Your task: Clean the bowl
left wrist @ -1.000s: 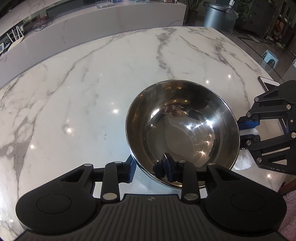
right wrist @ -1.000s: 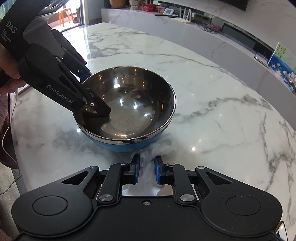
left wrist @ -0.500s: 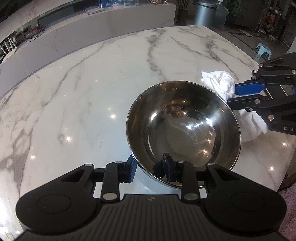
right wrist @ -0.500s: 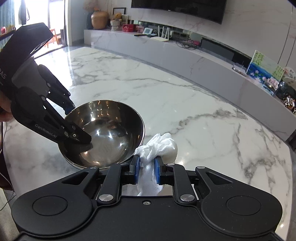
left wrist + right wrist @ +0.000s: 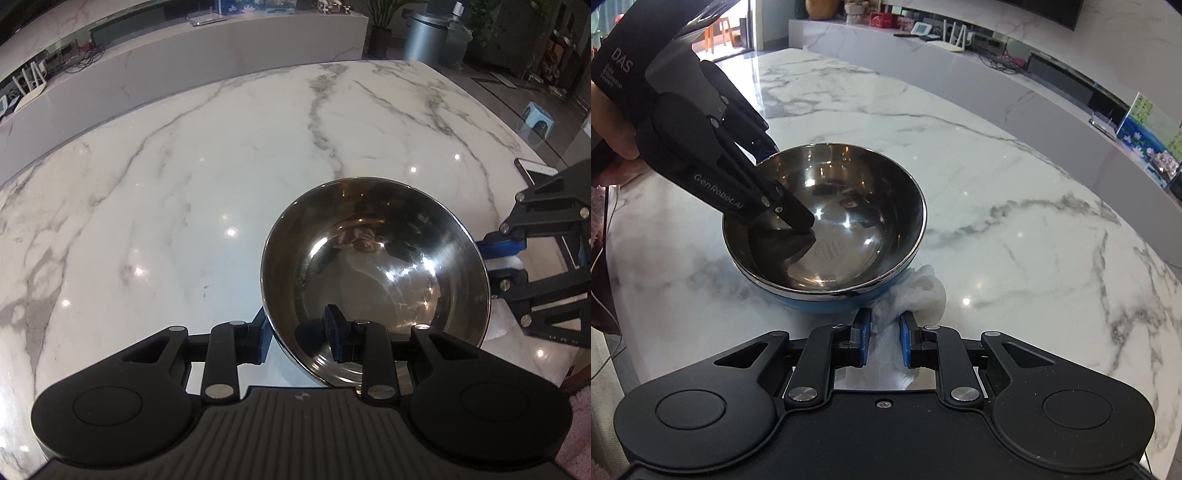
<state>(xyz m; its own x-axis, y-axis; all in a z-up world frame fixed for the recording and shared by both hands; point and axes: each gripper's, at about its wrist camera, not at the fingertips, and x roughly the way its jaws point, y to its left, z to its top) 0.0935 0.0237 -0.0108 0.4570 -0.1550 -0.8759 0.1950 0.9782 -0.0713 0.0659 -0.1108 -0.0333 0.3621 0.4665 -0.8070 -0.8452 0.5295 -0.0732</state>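
Straddling the near wall of the bowl [image 5: 373, 266], the left gripper [image 5: 299, 339] had one finger inside the steel basin and the other outside it, against the blue outer shell. Its jaws were opening, with the wall between them and a visible gap on the inner side, so the pinch looked to be letting go rather than clamping. That placement served, most likely, to keep the bowl from sliding on the polished marble table [image 5: 221, 166] while the other hand worked.

The bowl stood upright near the table's edge, its mirror-like interior showing only reflections; no dirt could be made out in either view.

The right gripper [image 5: 882, 339] was pressed together on a wad of white cloth [image 5: 912, 295], the blue pads squeezing its lower part while the bunched top bulged forward. The cloth touched the bowl's blue outer wall just under the rim, on the side facing this camera. Holding the cloth low and against the shell suggested wiping of the outside, or a pause before going over the rim.

A phone [image 5: 535, 168] lay further off on the marble, well apart from the bowl
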